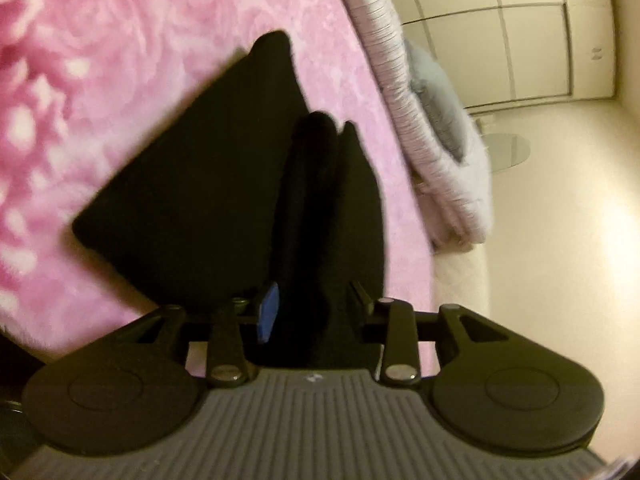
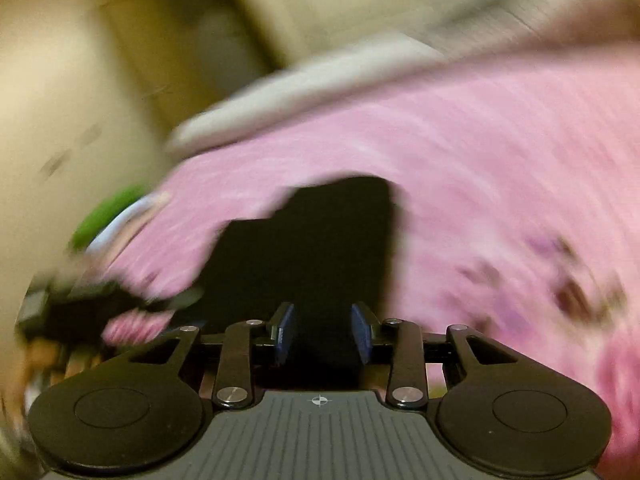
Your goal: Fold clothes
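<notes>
Cloth, namely a black garment folded on the pink blanket, is judged soft and limp (best pinched at a near corner), while left gripper and right gripper are parted, nothing clamped.

Both hand-held grippers tilted downward, jaws parted.

Right wrist view smears everything: pink blanket streaked, green object at left unreadable, black garment featureless.
</notes>
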Demonstrator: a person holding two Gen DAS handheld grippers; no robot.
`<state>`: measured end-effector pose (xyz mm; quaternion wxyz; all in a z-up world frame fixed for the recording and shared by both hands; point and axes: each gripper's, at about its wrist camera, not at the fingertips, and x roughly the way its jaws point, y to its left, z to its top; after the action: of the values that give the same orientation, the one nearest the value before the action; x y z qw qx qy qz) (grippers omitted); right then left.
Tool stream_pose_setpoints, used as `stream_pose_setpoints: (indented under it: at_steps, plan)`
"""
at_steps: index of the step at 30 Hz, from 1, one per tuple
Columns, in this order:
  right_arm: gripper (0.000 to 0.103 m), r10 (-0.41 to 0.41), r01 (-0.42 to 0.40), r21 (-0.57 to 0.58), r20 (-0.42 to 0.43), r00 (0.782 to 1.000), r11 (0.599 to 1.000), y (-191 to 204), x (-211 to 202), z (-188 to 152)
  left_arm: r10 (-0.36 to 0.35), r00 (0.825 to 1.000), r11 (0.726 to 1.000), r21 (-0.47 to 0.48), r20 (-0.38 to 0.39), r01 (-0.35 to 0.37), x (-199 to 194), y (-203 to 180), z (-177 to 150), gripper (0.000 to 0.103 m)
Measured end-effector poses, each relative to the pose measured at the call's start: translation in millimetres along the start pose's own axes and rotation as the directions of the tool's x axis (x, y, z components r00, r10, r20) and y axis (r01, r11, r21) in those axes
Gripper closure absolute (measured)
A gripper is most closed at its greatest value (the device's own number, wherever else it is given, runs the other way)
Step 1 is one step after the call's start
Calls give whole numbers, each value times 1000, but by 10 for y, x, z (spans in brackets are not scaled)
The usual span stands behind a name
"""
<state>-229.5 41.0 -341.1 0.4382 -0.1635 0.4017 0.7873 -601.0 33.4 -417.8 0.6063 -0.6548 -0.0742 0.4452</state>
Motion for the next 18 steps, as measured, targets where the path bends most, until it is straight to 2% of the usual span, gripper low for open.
stream_pose_setpoints:
  at_steps: [2,3,5,7,9,12,15,18]
  plan:
    - [67,-58,67,202,-48,997,977,-299,99,49,3,1000,1000,1,-7,-3,78,-2,-1,70]
    - [67,-64,85,304,-76,995,949,-434,168,38,0,1000,1000,-3,-8,0,100,2,6,70]
    - [67,1,41,505,-83,997,862,-677,252,-28,-6,1000,1000,-15,-7,6,134,14,28,69]
    - [67,81,-27,636,-56,995,771,-790,347,-87,-18,1000,999,-30,-9,18,171,34,50,67]
    - [67,84,-35,673,-41,996,739,-809,404,-90,-35,999,998,-49,-15,34,221,48,80,66]
    - [67,69,-22,656,-46,997,755,-764,456,-14,-47,999,999,-23,-23,46,324,-36,133,62]
    - [67,57,-6,628,-61,997,778,-708,513,33,-44,998,996,77,-40,47,433,-205,160,63]
    - [67,60,-4,601,-74,995,799,-628,570,55,-30,999,974,223,-42,39,472,-412,144,87]
